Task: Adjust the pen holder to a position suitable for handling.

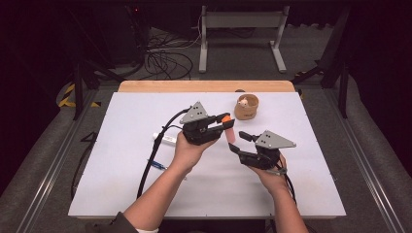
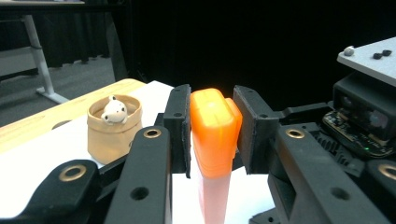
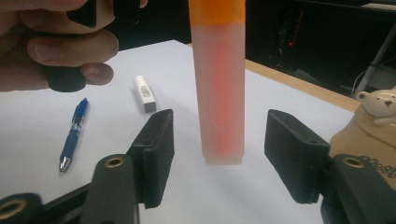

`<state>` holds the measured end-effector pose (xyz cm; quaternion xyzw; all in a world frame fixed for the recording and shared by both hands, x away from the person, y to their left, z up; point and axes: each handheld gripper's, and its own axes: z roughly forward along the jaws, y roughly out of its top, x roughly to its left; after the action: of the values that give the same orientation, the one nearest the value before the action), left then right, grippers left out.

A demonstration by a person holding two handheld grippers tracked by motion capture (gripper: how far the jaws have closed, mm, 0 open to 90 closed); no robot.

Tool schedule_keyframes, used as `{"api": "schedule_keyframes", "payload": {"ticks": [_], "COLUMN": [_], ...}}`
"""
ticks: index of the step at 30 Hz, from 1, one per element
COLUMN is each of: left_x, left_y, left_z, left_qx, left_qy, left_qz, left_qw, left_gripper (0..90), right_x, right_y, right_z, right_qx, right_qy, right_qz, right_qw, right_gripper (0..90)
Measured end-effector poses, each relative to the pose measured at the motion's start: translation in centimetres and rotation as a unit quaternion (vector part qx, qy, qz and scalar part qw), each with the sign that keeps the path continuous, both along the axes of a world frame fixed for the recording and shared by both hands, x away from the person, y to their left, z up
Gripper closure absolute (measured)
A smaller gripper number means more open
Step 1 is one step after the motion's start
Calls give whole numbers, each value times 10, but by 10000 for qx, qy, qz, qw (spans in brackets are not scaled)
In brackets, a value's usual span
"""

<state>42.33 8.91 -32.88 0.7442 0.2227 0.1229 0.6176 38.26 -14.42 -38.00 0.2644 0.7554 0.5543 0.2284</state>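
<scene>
An orange highlighter (image 1: 229, 132) hangs upright above the white table (image 1: 145, 194). My left gripper (image 1: 224, 120) is shut on its orange cap (image 2: 214, 135), the two pads pressing the cap from both sides. The pale pink barrel (image 3: 219, 84) points down. My right gripper (image 1: 238, 141) sits just below and to the right, open. Its jaws stand on either side of the barrel's lower end, with clear gaps on both sides in the right gripper view (image 3: 219, 158). The right gripper's body (image 2: 364, 116) also appears at the right of the left gripper view.
A tan cup with a small white bear figure (image 1: 247, 107) stands toward the back of the table, close behind the grippers. A blue pen (image 1: 158, 165) and a white stick-shaped item (image 1: 164, 139) lie at the left. Cables and a metal stand sit on the floor beyond.
</scene>
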Motion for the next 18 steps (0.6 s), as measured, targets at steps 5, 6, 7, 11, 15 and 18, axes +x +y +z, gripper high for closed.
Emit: {"api": "schedule_keyframes", "payload": {"ticks": [5,6,7,11,15,18], "left_x": [7,8,9,16,22,27], "left_y": [-6,-7,-8,-12,-17,-21], "left_z": [3,3,4,6,8,11], "left_qx": [59,82,96,77,133,143], "left_qy": [-62,-75,-90,-129,-170,-223], "left_qz": [26,28,29,72,107,122], "left_qw": [10000,9999,9999,9999,9997,9996], "left_gripper": [686,686,686,686,686,686], "right_x": [2,3,3,3,3,4], "right_y": [-6,-8,-9,-15,-21,-27], "right_z": [0,1,1,0,0,1], "right_qx": [15,13,20,-42,-27,9], "right_qy": [54,82,109,187,256,305], "right_qz": [-50,-102,-113,-193,-278,-322], "right_qw": [10000,9999,9999,9996,9993,9990], "right_gripper": [380,370,343,306,279,258]}}
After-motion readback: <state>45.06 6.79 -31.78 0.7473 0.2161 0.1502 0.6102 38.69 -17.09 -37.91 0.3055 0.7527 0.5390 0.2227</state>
